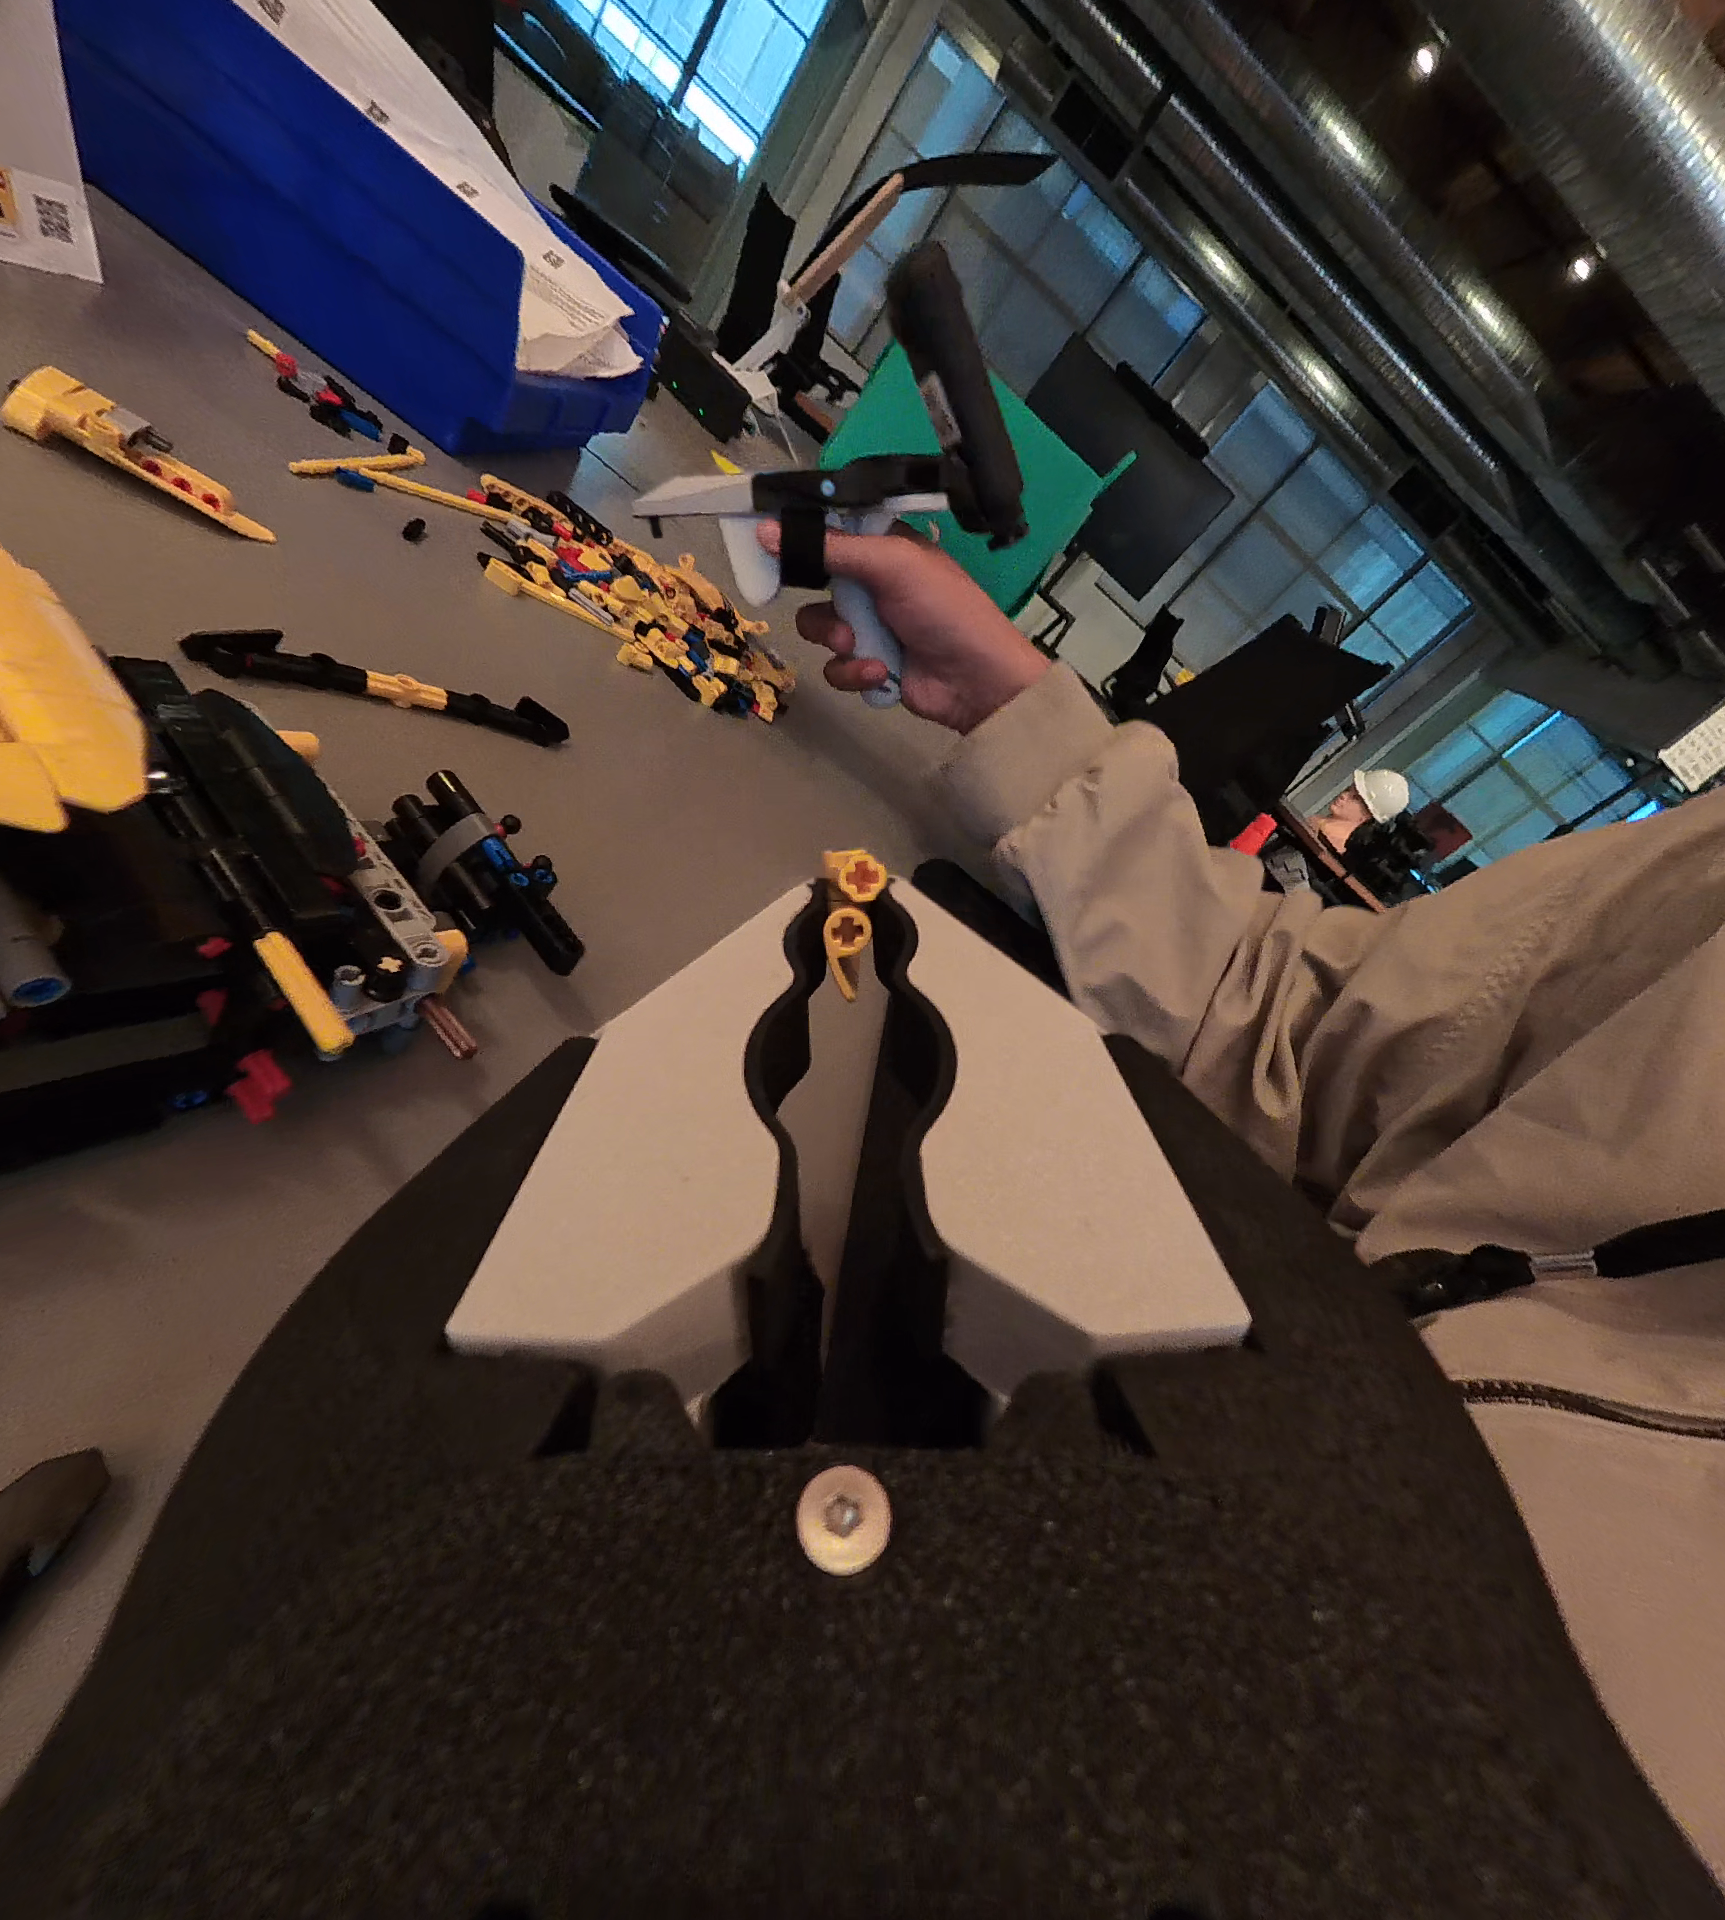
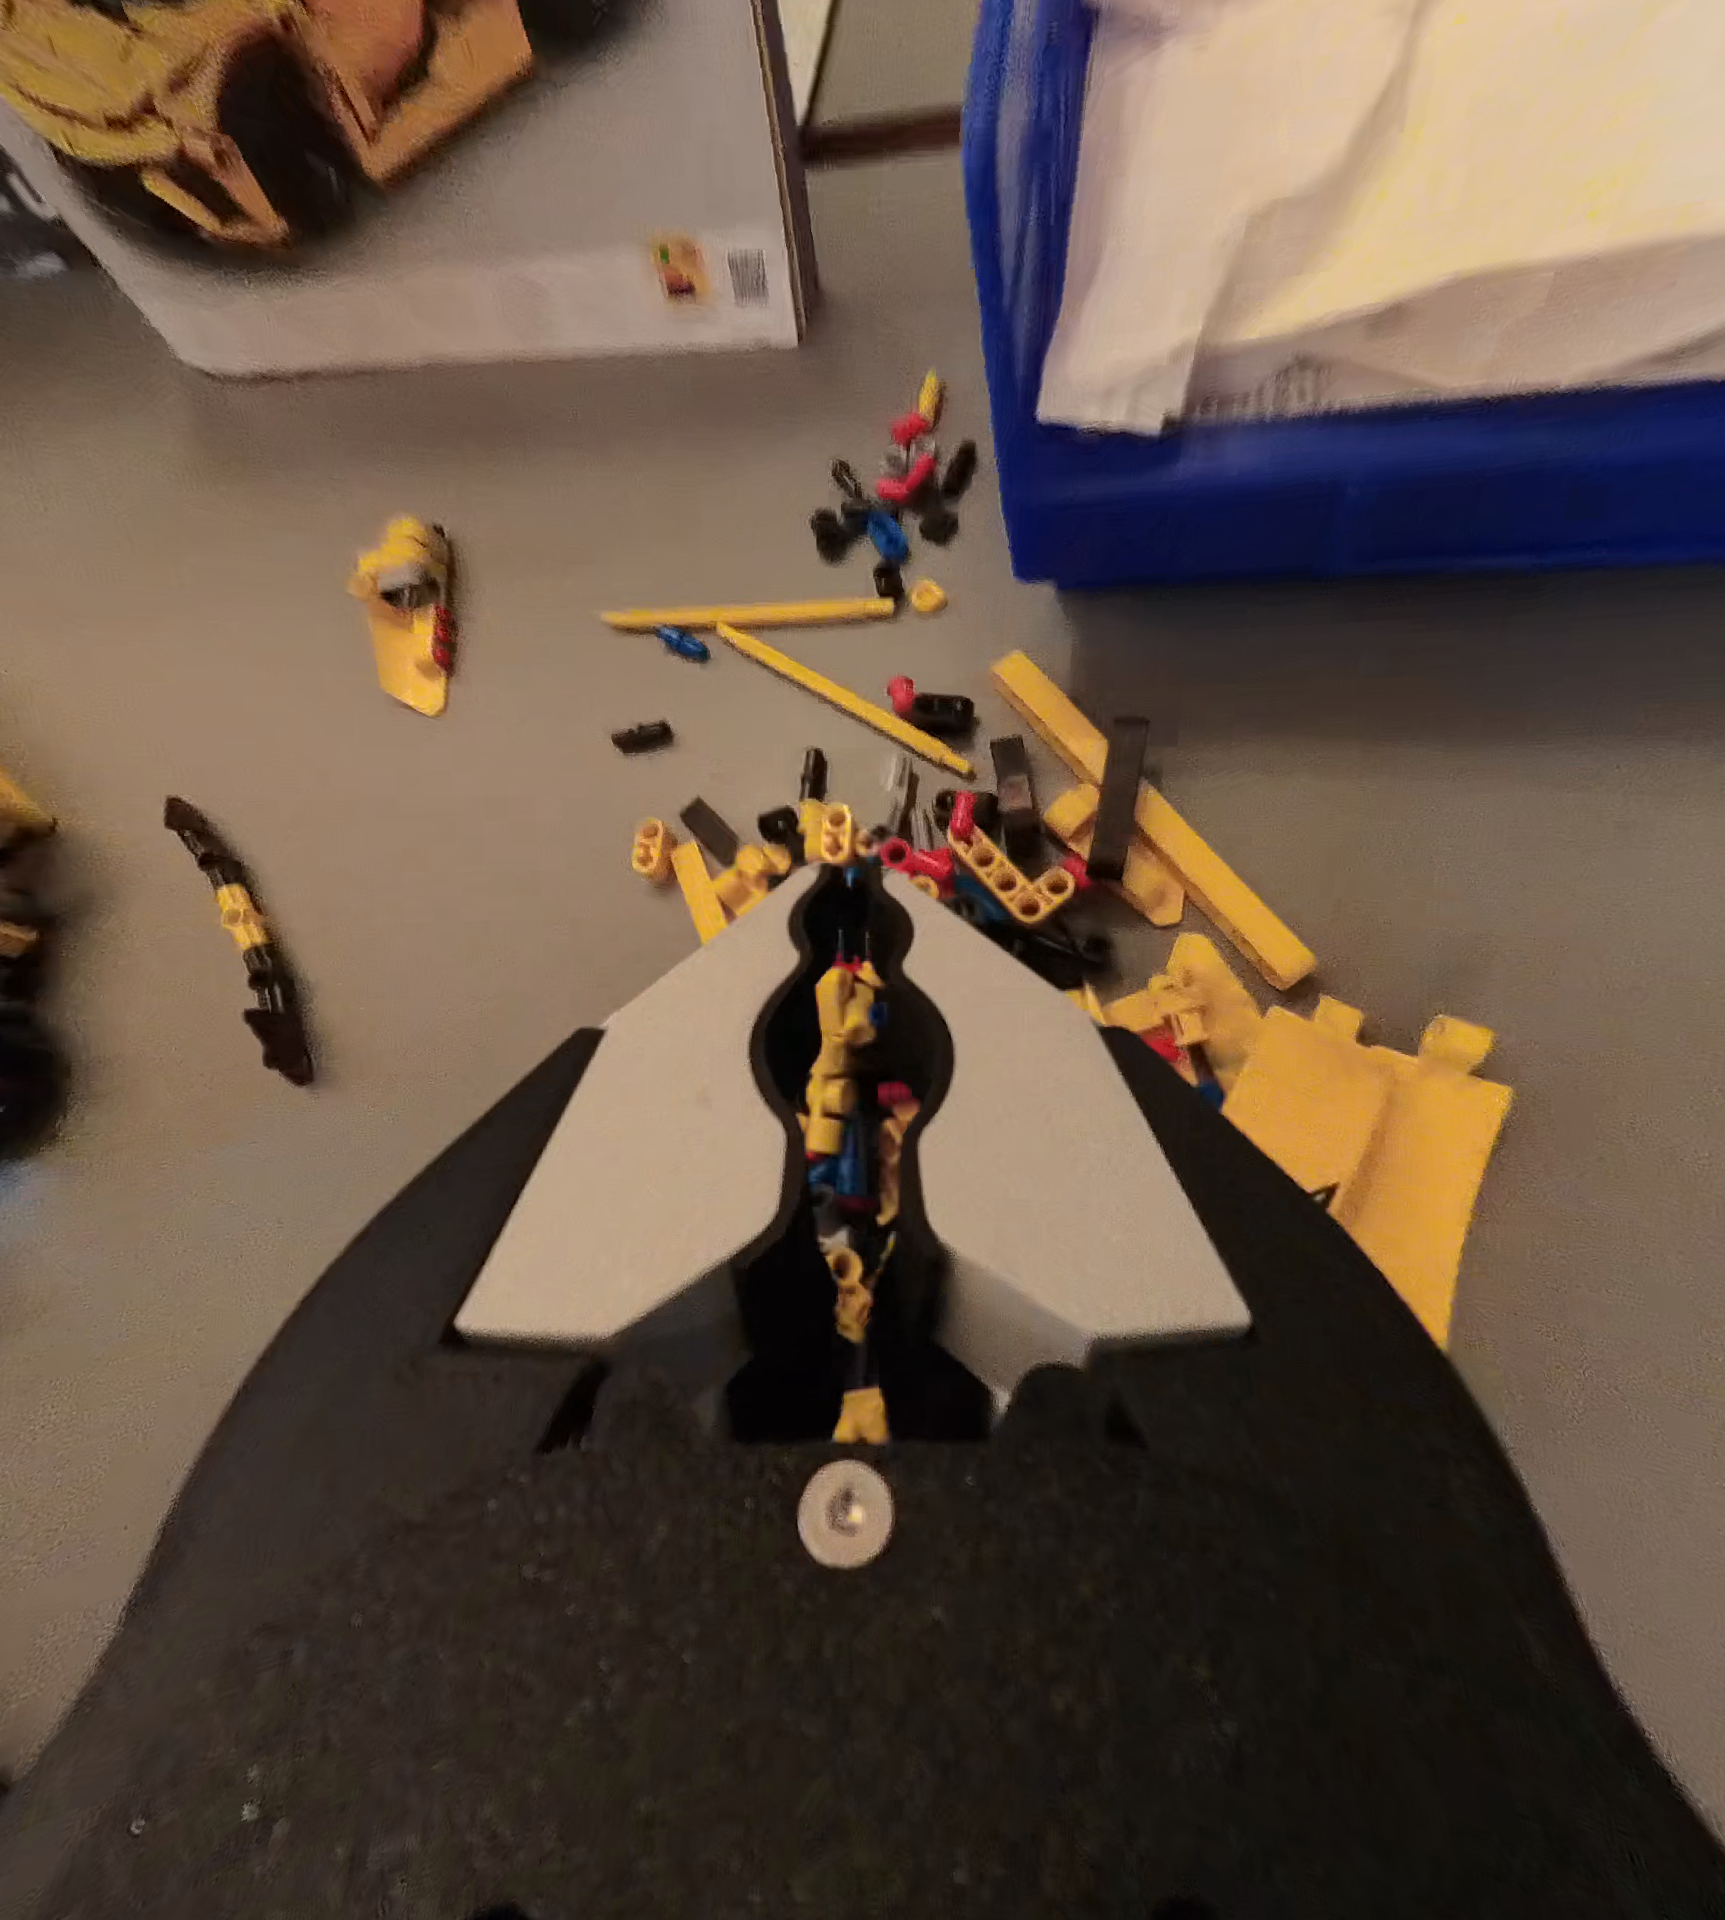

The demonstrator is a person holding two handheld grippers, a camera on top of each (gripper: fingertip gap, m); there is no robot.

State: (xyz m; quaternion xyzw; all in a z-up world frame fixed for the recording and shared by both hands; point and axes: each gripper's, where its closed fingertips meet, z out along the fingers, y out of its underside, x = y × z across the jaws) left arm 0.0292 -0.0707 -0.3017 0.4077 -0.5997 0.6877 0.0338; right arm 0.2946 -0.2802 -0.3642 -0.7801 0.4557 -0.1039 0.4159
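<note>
My left gripper raised off grey tabletop, jaws clamped on small yellow connector piece right at tips, its cross-holes facing my camera. Left of it: black-and-yellow model. Beyond: loose parts pile, blue bin. My right gripper hangs above same pile, jaws nearly shut, nothing gripped that I can see; bricks show through slit between them. Printed box far left, bin far right.

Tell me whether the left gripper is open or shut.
Shut: the left gripper pinches a small yellow connector piece between its fingertips, held above the grey table.
</note>
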